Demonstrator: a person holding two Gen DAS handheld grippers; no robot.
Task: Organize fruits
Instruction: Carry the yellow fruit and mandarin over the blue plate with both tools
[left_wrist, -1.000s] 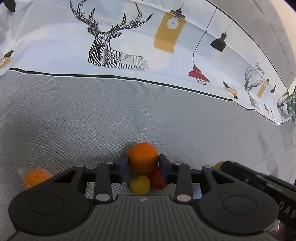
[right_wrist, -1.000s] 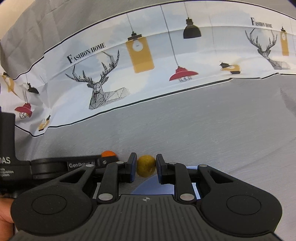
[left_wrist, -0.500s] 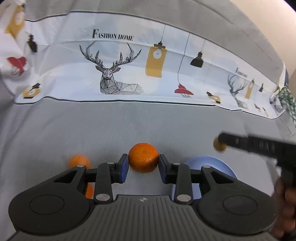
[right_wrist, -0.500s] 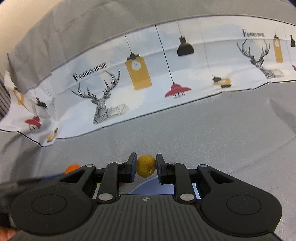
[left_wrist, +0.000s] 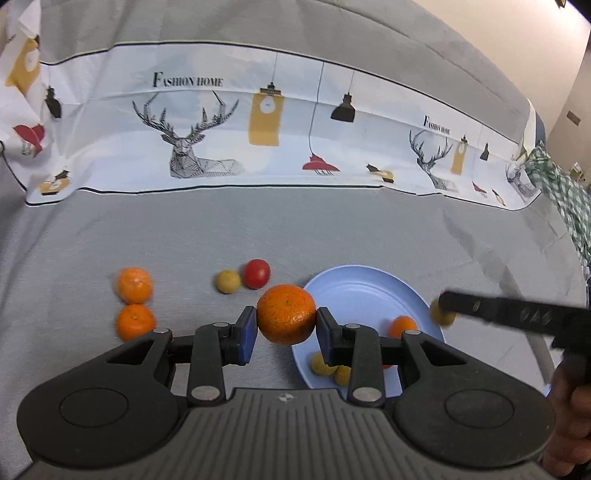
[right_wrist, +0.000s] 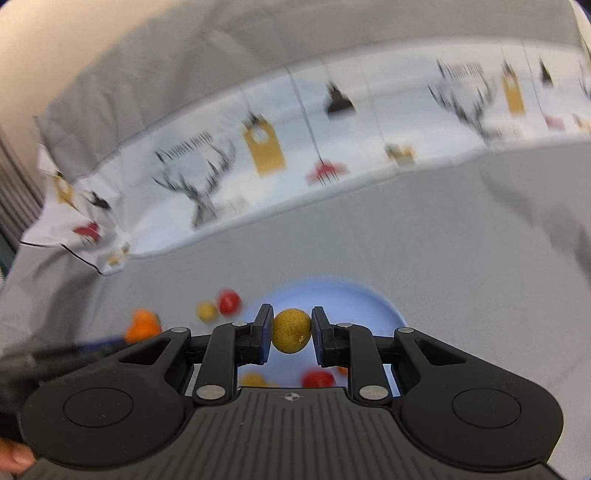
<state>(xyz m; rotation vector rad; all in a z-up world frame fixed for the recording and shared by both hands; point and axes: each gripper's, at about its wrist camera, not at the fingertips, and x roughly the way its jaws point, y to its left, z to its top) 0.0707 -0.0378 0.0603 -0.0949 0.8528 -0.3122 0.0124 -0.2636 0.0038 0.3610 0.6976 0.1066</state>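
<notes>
Both tools were displaced since the earlier frames: the left tool (left_wrist: 286, 326), seen low over a cluster of fruit one second before, was raised and carried toward the blue plate (left_wrist: 354, 291), and more of the grey surface (left_wrist: 258, 229) came into its view. The right tool (right_wrist: 291, 332) was likewise carried across, and its view was blurred by motion.

The large orange (left_wrist: 286, 319) was held between the blue pads of the left tool, which were closed against its two sides. The orange was nearly round, so no long axis could be told; a stem end could not be made out. It was suspended at the left rim of the blue plate, clear of the surface.

The small yellow-brown fruit (right_wrist: 291, 331) was gripped between the narrowly set pads of the right tool. It was slightly taller than wide, with its longer dimension standing roughly upright between the pads. It was positioned over the blue plate, toward the near part.

On the plate, a small orange (left_wrist: 403, 325) and two yellow fruits (left_wrist: 320, 364) were seen. On the surface left of the plate lay a red fruit (left_wrist: 256, 273) touching a yellow one (left_wrist: 228, 281), and, well apart, two oranges (left_wrist: 135, 285) close together, one behind the other.

A printed cloth (left_wrist: 258, 129) with deer and lamps lay along the far edge.
</notes>
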